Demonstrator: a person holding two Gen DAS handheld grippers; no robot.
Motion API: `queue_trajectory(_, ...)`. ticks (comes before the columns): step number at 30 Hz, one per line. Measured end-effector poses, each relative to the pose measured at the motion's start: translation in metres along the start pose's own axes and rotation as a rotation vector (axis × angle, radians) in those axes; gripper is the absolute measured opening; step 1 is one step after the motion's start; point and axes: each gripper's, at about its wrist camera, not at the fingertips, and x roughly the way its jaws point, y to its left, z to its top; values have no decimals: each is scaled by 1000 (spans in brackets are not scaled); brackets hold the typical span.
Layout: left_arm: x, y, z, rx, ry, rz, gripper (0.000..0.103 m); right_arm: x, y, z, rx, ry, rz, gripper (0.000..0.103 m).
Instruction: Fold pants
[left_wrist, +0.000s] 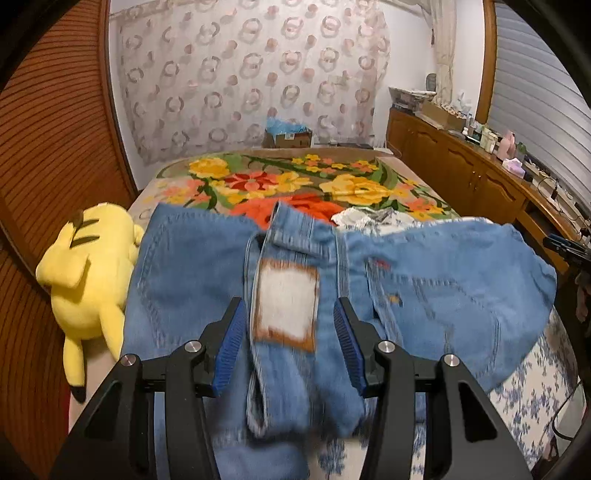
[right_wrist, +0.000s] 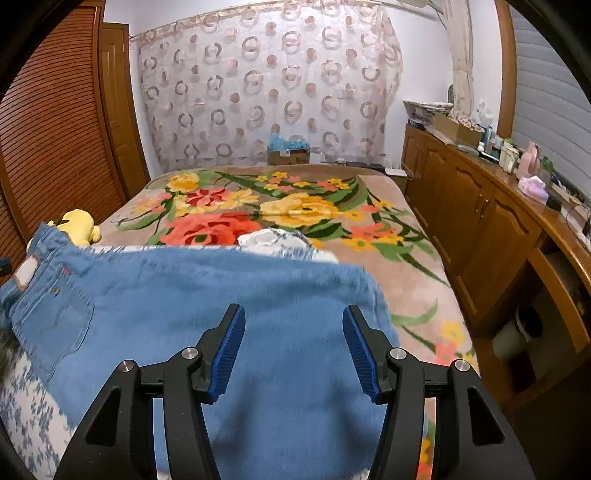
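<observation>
A wide bed covered by a beige blanket printed with big yellow, red and orange flowers (right_wrist: 303, 210) fills the room, with a sheer curtain patterned in pink rings (right_wrist: 266, 85) hanging behind it. Along the right wall runs a long brown wooden cabinet (right_wrist: 480, 221), its top crowded with small bottles and boxes. On the left are brown louvred wooden doors (left_wrist: 48, 155).

Across the near end of the bed lies a pair of light blue denim pants (left_wrist: 443, 295), spread sideways with the waistband bunched toward the middle; a white patch with a brown border (left_wrist: 286, 304) shows on it, and one stitched back pocket faces up. Under its near edge is a white sheet with small blue flowers (left_wrist: 532, 391). A crumpled white cloth (right_wrist: 273, 238) sits on the blanket just beyond the denim.

A yellow plush toy with dark-tipped ears (left_wrist: 88, 284) lies at the left edge of the bed, right beside the pants.

The left gripper (left_wrist: 290, 345) hangs over the patch with its blue-padded fingers spread wide, holding nothing. The right gripper (right_wrist: 293, 350) is likewise spread apart above plain denim.
</observation>
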Motion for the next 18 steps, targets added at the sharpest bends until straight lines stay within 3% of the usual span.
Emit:
queue_trajectory(9,3,8,-35,-27,54,10,50,-30,-19,-33,35,55,-11,59)
queue_trajectory(18,11,4,-47,-18,77,8,50,-49,-39,-50,105,104,-54,61)
